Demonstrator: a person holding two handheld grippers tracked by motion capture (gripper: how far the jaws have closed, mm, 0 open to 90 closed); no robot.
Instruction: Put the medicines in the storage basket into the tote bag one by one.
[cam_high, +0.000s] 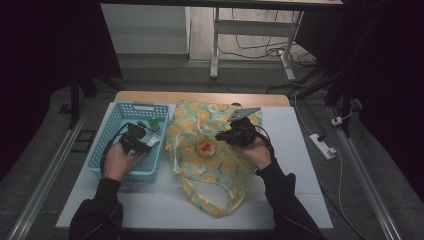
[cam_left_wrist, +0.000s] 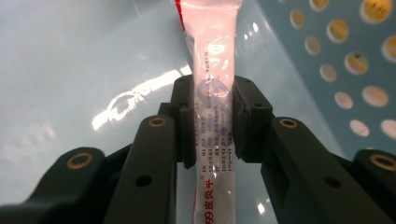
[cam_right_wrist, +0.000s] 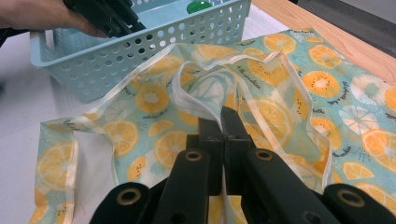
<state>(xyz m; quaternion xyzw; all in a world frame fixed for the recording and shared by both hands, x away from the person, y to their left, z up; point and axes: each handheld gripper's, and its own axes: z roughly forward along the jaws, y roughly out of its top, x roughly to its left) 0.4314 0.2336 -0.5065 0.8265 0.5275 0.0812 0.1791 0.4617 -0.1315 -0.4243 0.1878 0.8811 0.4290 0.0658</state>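
Here my left gripper (cam_left_wrist: 212, 119) clamps a light, slippery sachet (cam_left_wrist: 212, 70) mid-length inside the basket (cam_high: 107, 132); my right gripper (cam_right_wrist: 223, 122) pinches the soft bag (cam_right_wrist: 280, 93) rim.

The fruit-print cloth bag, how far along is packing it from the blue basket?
Done: a small red-and-white item lies on the orange-slice-print cloth bag. In hand: the right hand-held gripper pinches the bag's rim, and the left hand-held gripper clamps a clear plastic sachet inside the perforated blue plastic basket. Left: moving the sachet over, plus a green-capped item in the basket.
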